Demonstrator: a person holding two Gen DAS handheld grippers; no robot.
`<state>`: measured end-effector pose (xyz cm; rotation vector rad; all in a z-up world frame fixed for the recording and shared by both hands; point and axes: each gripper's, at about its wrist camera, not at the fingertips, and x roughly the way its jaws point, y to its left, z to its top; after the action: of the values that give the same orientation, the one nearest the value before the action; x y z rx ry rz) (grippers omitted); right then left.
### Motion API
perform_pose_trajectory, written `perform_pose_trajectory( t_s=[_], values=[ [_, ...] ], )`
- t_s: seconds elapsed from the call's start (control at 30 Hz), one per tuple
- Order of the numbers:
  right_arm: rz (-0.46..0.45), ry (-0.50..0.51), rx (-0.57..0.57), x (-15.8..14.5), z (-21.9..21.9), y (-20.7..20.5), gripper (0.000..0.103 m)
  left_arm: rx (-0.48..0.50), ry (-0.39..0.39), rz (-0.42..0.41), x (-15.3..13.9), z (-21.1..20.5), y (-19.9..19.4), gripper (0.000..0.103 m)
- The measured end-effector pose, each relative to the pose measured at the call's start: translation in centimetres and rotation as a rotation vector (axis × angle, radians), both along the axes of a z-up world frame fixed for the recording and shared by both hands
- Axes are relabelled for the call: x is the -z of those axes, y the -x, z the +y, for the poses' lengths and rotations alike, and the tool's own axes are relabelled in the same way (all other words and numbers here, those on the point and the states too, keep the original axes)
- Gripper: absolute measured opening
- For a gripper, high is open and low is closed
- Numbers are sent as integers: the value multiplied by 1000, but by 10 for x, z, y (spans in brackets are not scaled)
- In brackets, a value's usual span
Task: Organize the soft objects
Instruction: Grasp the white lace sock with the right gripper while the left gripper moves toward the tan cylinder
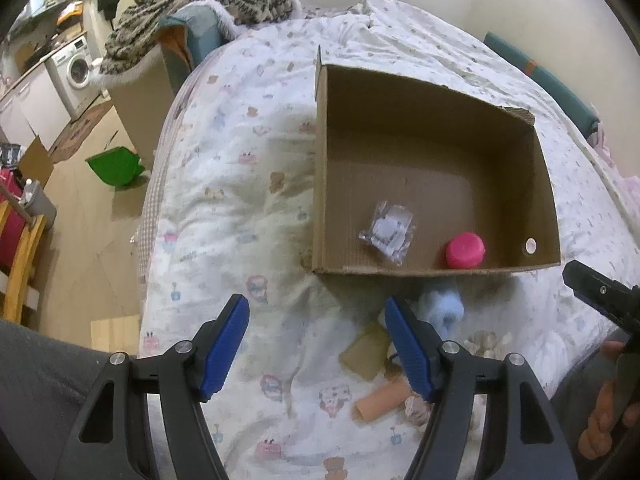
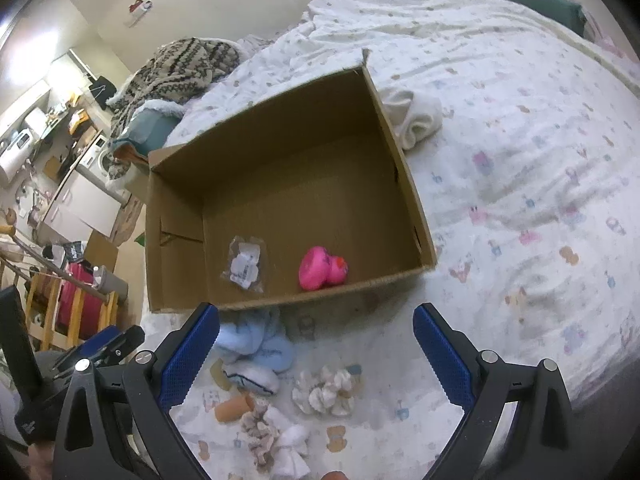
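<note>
An open cardboard box [image 1: 400, 120] [image 2: 280, 132] stands on the bed. It holds a pink rubber duck [image 1: 465, 250] [image 2: 322, 268] and a small clear bag [image 1: 386, 232] [image 2: 246, 264]. In front of it lie a light blue soft piece [image 1: 442, 308] [image 2: 260, 344], a white sock [image 2: 252, 378], a cream scrunchie [image 2: 324, 392], a peach tube [image 1: 380, 400] [image 2: 234, 408] and a beige scrunchie with white cloth [image 2: 276, 440]. My left gripper [image 1: 318, 336] hovers open over the duvet, left of the pile. My right gripper [image 2: 316, 344] hovers open above the scrunchies, holding nothing.
A rolled white towel [image 2: 416, 120] lies beside the box's right wall. A knitted blanket [image 1: 200, 0] is heaped at the bed's far end. Left of the bed drops to wooden floor with a green bin [image 1: 116, 166] and a wooden rack [image 1: 20, 264].
</note>
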<state>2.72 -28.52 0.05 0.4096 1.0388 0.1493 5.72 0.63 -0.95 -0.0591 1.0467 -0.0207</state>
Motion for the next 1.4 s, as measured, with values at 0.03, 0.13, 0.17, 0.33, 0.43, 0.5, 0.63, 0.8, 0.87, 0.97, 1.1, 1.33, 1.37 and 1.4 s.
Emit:
perform_pose_trajectory(
  t_s=[0.03, 0.13, 0.17, 0.33, 0.43, 0.5, 0.63, 0.8, 0.87, 0.97, 1.1, 1.33, 1.37, 1.4],
  values=[
    [14, -12, 3, 3, -2, 1, 103, -2, 1, 5, 1, 1, 1, 68],
    [65, -48, 13, 16, -6, 2, 103, -18, 20, 23, 5, 5, 4, 68],
    [80, -65, 14, 20, -8, 3, 103, -27, 27, 35, 7, 6, 4, 68],
    [225, -148, 25, 54, -12, 1, 102, -57, 58, 70, 12, 12, 1, 68],
    [306, -140, -3, 73, -3, -4, 90, -79, 67, 88, 17, 15, -1, 68],
    [345, -126, -32, 83, 6, -7, 87, -87, 79, 107, 21, 17, -3, 68],
    [415, -115, -104, 103, 27, -12, 74, -93, 81, 129, 26, 18, -4, 68],
    [434, -72, -128, 111, 34, -13, 59, -93, 86, 148, 32, 17, -6, 68],
    [440, -70, -121, 112, 34, -13, 49, -93, 92, 159, 35, 16, -7, 68],
    [445, -64, -115, 114, 33, -15, 34, -88, 99, 175, 39, 14, -7, 68],
    [425, -58, -113, 109, 34, -14, 22, -82, 112, 197, 44, 14, -6, 68],
    [269, -83, -23, 74, 17, -8, 21, -46, 200, 331, 71, 5, -1, 41],
    [259, -95, -15, 71, 15, -7, 21, -39, 221, 359, 77, 2, 0, 38],
    [254, -104, -8, 70, 13, -7, 21, -34, 238, 378, 81, 0, 1, 38]
  ],
)
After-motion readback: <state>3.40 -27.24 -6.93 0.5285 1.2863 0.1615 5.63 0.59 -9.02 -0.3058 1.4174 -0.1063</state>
